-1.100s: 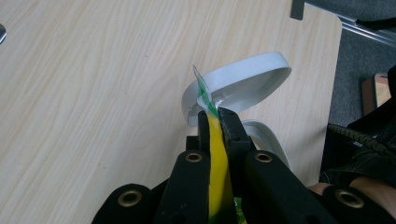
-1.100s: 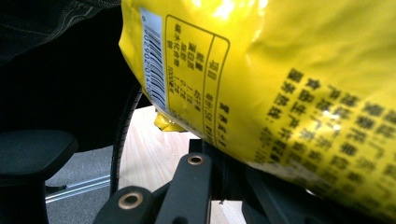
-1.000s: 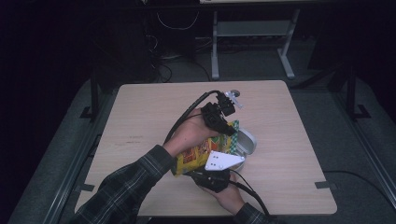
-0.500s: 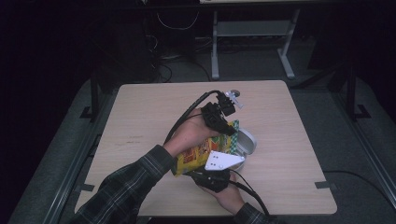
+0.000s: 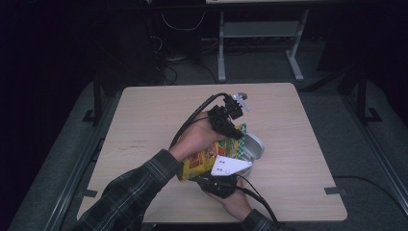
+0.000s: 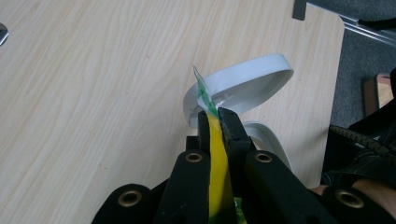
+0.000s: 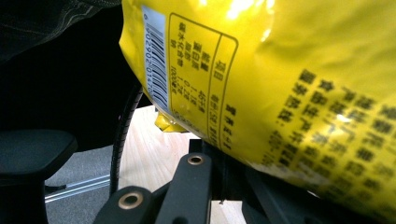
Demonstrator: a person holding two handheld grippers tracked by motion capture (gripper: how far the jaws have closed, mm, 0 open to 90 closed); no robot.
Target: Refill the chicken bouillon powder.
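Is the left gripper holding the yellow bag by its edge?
Yes, the left gripper has its jaws pinched shut on the yellow bag edge.

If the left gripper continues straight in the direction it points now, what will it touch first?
Probably the white bowl. The left gripper, shut on the yellow bag, points at the bowl's tilted rim just past its tips, though the depth is hard to judge.

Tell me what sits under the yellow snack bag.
Under the yellow snack bag, a white bowl stands on the wooden table. The bag and both tongs cover the bowl's inside, so its contents cannot be told.
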